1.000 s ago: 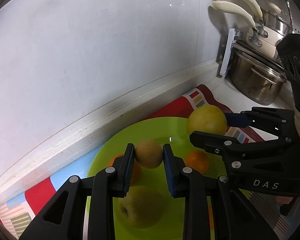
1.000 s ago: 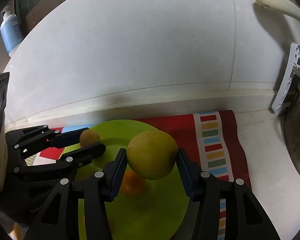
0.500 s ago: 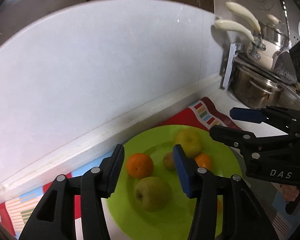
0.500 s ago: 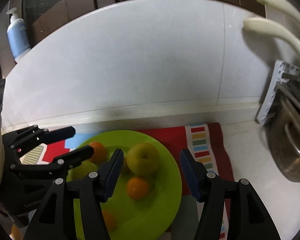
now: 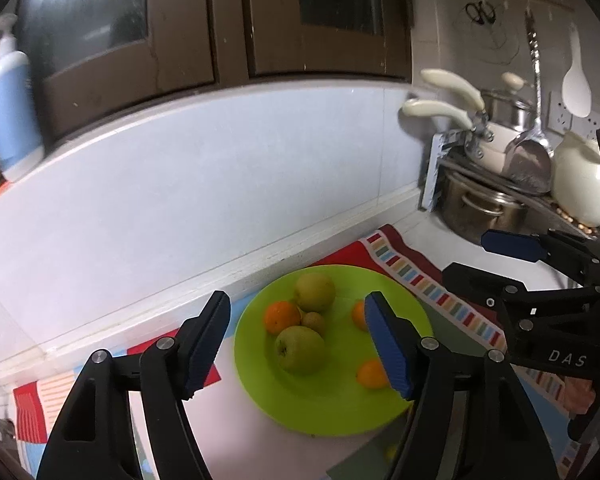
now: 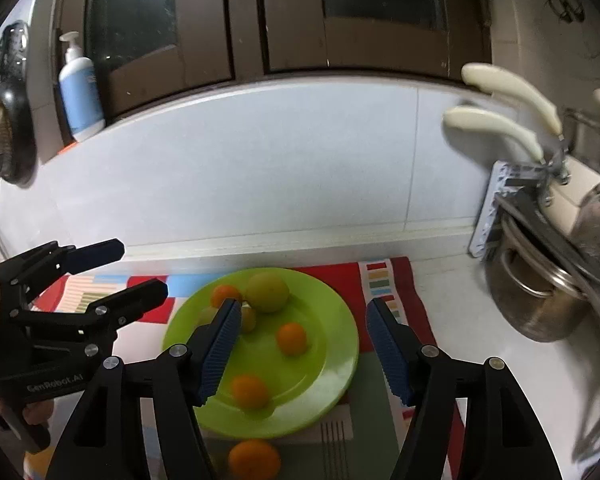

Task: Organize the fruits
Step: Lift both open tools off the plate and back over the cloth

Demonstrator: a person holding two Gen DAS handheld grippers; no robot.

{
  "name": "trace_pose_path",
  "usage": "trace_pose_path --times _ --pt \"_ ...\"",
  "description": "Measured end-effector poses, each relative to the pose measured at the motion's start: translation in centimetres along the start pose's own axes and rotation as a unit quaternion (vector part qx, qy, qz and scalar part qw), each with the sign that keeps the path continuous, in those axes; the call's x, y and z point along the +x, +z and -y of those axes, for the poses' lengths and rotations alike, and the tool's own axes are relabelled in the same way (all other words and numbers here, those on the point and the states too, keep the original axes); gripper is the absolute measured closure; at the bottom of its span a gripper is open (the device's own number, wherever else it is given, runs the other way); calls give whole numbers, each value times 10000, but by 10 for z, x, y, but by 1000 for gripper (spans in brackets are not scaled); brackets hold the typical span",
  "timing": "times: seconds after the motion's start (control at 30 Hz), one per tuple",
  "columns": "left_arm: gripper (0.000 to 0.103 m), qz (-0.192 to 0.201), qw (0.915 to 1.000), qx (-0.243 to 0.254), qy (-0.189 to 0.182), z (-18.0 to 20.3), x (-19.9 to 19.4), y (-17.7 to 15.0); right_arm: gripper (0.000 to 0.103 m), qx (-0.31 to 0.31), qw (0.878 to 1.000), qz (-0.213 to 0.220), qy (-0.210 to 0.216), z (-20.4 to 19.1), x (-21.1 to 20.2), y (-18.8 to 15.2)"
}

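White counter runs under a pale tiled wall and dark brown cabinet doors, with a striped colourful mat beneath a lime-green plate. On the plate lie two green apples, a kiwi and oranges; another orange sits off the plate on the mat. Steel pots stand at the right. Left tongs and right tongs hover above the plate, jaws opening, empty.
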State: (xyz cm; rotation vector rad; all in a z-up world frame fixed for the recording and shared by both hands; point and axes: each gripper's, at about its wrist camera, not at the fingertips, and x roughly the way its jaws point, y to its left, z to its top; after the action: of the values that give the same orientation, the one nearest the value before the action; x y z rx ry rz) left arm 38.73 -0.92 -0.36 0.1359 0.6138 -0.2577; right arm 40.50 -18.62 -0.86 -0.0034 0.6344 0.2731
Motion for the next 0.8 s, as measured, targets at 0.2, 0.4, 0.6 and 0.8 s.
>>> trace_pose_path --times 0.2,0.4,0.6,0.8 --pt "28 186 9998 81 52 2 -36 -8 37 69 9998 125 -117 -11 -36 -8" --pt "23 367 9992 154 34 6 -76 -17 37 175 9993 204 -254 -26 -74 -20" --pt "18 527 9982 299 -22 12 -110 -30 37 169 9986 287 -409 -43 -111 -37" --pt "16 573 9972 441 -180 15 -132 -44 30 196 9965 413 -694 -59 -142 -56"
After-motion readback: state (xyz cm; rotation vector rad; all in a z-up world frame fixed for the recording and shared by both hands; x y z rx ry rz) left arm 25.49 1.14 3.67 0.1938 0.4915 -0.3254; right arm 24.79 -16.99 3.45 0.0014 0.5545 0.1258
